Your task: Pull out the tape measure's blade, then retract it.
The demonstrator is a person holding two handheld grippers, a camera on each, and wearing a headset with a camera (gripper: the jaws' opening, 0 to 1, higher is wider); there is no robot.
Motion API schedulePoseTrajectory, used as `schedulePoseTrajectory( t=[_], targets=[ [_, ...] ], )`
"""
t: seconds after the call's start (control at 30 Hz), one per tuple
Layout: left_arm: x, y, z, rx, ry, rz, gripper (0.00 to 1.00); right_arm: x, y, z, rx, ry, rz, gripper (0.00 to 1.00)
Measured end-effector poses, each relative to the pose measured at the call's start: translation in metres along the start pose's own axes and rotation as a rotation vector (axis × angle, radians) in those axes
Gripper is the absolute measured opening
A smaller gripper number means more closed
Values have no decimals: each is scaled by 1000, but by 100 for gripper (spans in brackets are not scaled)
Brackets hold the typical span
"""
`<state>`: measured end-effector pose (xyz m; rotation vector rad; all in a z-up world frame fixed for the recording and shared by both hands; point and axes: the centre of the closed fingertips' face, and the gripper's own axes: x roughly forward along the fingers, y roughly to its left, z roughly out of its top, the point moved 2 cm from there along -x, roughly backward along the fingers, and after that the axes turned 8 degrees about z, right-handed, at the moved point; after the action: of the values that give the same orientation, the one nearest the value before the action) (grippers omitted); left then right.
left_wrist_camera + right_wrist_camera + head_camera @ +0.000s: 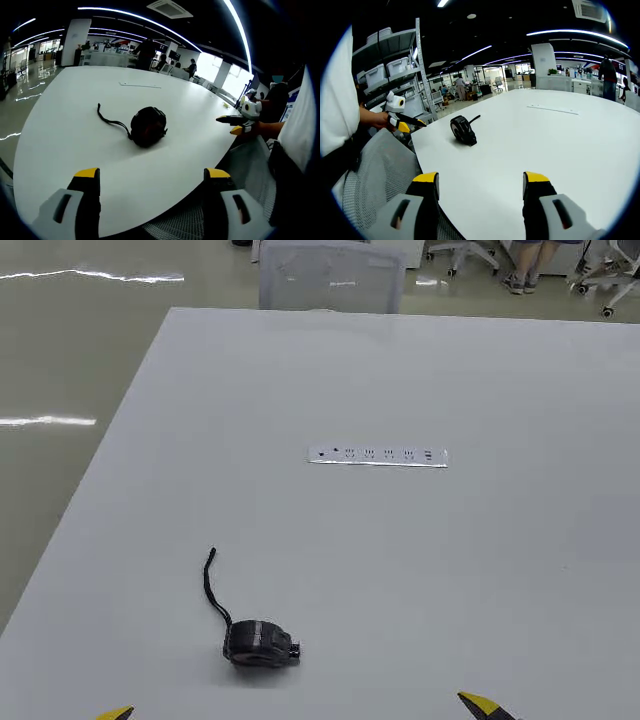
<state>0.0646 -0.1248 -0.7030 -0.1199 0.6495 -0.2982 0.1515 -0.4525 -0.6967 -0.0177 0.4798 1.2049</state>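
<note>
A black tape measure (pixel 258 643) lies on the white table (pixel 400 560) near its front edge, blade in, its black wrist strap (pixel 209 580) trailing away from me. From the left gripper view the tape measure (pixel 148 126) is ahead, well beyond the open, empty left gripper (pixel 152 175). My right gripper (pixel 481 179) is open too, and the tape measure (pixel 463 129) sits ahead and a little to its left. Both grippers hover at the table's near edge; one yellow fingertip (pixel 115 713) shows at lower left and another yellow fingertip (pixel 483 706) at lower right.
A white power strip (pixel 377 456) lies flat mid-table. A grey chair (pixel 330 275) stands at the far edge. A mesh chair back (pixel 375 170) is close to me, below the grippers. Shelving (pixel 395 75) and people stand farther off in the room.
</note>
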Motion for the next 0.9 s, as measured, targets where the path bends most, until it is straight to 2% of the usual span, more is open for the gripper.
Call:
schedulePoseTrajectory(
  t=[0.9],
  targets=[
    [1,2,0,-9,-3,-1,83,-2,0,-2,-3,1,2,69]
  ],
)
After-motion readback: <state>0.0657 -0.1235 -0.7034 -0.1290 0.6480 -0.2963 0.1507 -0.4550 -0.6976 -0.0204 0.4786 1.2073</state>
